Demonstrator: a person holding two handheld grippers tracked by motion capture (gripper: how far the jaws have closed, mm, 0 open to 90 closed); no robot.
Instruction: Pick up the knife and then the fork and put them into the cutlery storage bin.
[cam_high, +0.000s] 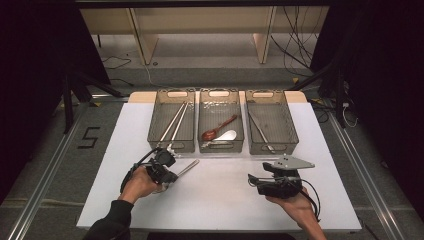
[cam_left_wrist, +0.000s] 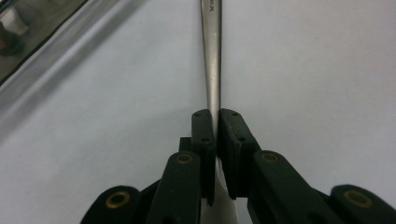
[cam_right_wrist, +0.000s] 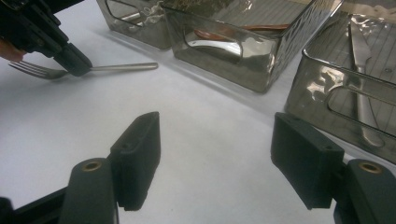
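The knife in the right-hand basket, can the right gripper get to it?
Probably yes. The right gripper is open and holds nothing, the basket has no lid, and the knife lies alone in it, with bare white table in between.

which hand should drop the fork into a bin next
Left: the left hand-held gripper is already shut on the fork, close to the left bin. The right hand-held gripper is open and holds nothing.

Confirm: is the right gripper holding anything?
No. In the right gripper view the right gripper has its fingers wide apart over bare white table, with nothing between them.
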